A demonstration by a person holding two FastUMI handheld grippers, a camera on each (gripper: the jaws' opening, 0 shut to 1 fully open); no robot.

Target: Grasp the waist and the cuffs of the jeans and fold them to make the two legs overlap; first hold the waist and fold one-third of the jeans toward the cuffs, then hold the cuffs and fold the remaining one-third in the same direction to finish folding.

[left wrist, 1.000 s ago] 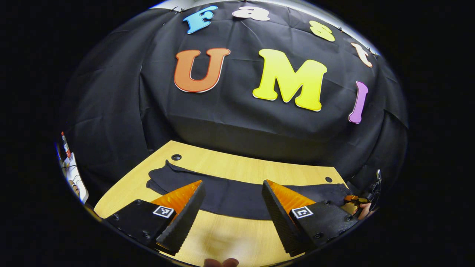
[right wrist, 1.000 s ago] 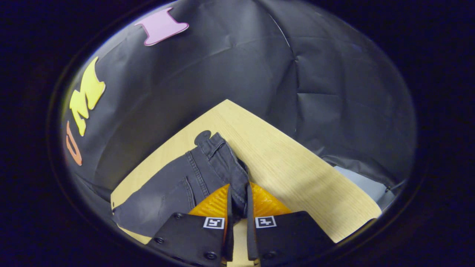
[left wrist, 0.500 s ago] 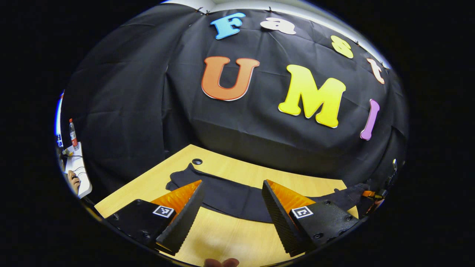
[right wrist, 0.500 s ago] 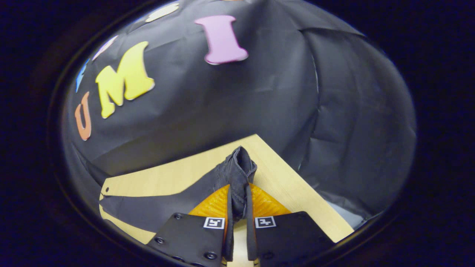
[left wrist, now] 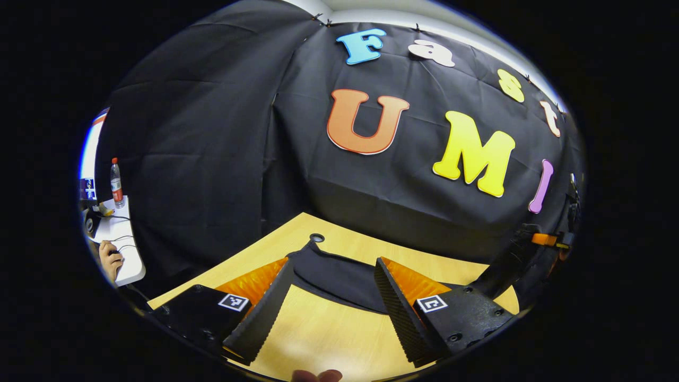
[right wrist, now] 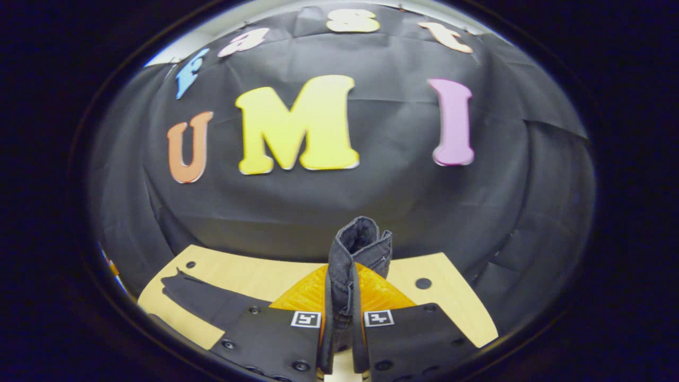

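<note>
Dark jeans lie stretched across the wooden table. My left gripper hovers open just in front of the leg end, nothing between its fingers. At the far right of the left gripper view, the right gripper holds the waist end raised off the table. In the right gripper view, my right gripper is shut on the bunched waistband, which stands up between the fingers. The legs trail away flat on the table to the left.
Round holes sit in the table near its far edge. A white side desk with a bottle and a person's hand lies beyond the table's left end. Black cloth walls the table's far side.
The right gripper has lifted the waist off the table and turned to face the back wall. The left gripper, still open, has shifted along the jeans toward the leg end.
</note>
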